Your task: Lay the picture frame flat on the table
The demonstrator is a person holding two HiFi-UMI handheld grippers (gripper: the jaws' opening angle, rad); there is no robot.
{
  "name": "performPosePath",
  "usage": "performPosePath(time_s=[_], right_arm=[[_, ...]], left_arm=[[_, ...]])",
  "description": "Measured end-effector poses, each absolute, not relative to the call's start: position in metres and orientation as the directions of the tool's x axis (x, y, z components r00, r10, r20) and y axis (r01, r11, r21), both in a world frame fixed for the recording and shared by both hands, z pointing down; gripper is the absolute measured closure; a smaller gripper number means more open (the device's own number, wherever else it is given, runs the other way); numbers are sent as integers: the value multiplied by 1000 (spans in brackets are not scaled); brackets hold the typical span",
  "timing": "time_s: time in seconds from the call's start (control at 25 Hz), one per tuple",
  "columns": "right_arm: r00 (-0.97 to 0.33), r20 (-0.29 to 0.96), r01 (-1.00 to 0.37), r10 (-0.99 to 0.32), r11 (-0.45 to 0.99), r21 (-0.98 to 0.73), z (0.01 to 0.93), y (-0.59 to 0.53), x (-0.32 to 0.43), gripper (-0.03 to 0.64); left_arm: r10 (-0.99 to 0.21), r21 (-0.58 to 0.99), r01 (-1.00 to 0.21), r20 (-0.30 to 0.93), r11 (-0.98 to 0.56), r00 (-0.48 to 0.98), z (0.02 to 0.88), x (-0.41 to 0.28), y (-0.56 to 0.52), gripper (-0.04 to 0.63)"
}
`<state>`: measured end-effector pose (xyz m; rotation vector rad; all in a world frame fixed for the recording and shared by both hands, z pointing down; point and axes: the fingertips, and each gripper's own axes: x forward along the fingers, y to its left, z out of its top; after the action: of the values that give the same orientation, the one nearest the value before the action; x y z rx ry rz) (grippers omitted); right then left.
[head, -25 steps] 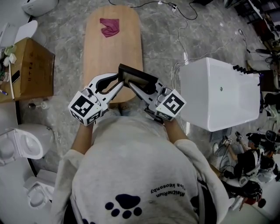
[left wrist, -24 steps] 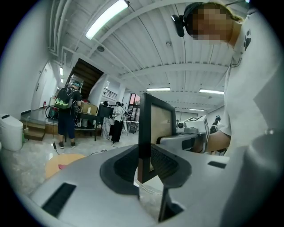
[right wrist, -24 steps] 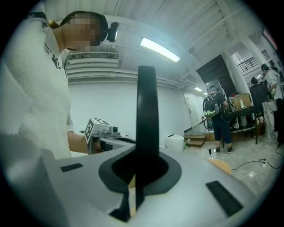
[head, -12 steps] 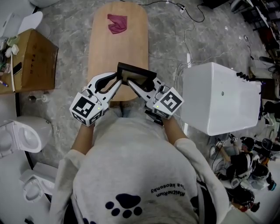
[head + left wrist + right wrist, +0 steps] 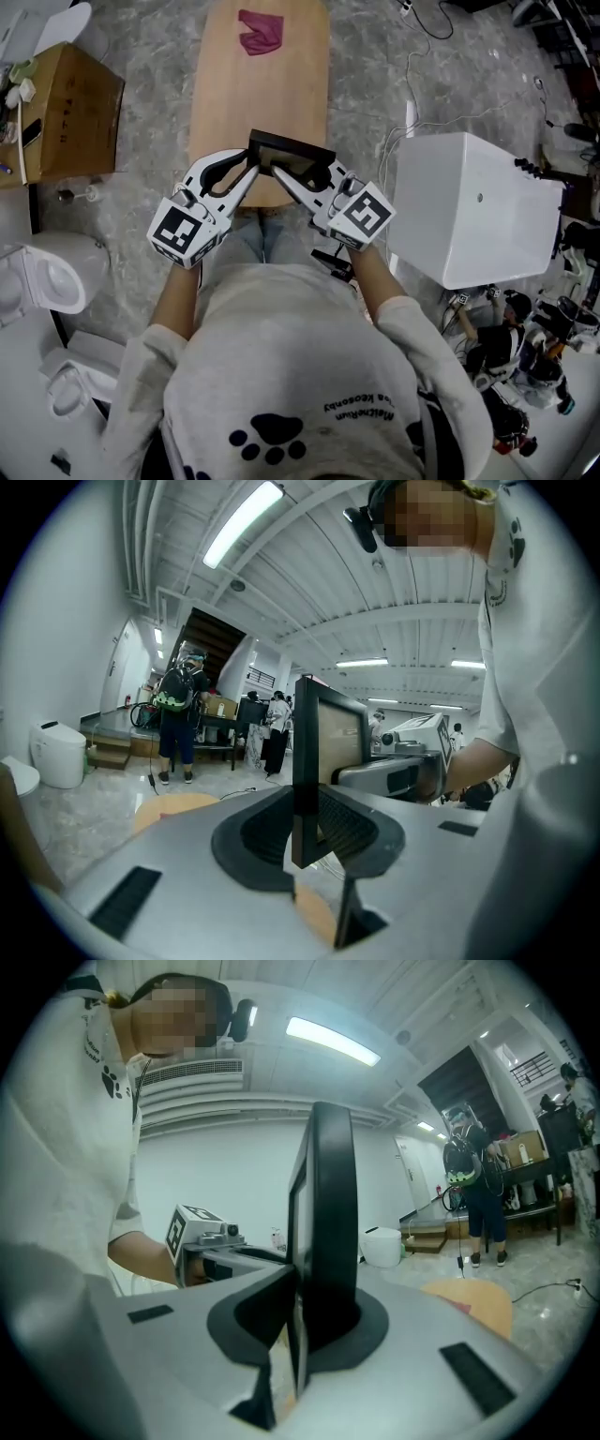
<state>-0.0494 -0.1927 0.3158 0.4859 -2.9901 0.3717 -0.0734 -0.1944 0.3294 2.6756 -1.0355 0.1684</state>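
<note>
Over the table point(image 5: 255, 98), left gripper point(image 5: 246, 169) and right gripper point(image 5: 305, 180) fingers clamp the picture frame point(image 5: 292, 153).

Grey marble floor point(image 5: 150, 47) with a white box point(image 5: 469, 206), cardboard box point(image 5: 70, 117), toilet point(image 5: 42, 277).

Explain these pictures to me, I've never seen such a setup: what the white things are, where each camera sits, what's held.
A person holds a two-jaw clamp in each hand: the left gripper and right gripper. The top-down picture comes from a camera on the person's head; the other two cameras ride on the grippers, looking along their jaws. Both grippers clamp a dark picture frame, held on edge at the near end of a wooden table. A red cloth lies at the far end.
</note>
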Motion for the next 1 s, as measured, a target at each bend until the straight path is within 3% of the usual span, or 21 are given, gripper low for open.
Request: performPosePath(time_s=[1.0], right_arm=[[-931, 169, -360, -322, 883, -302, 411, -203, -28, 541]], left_arm=[[-661, 254, -699, 228, -668, 715, 423, -72, -201, 509]])
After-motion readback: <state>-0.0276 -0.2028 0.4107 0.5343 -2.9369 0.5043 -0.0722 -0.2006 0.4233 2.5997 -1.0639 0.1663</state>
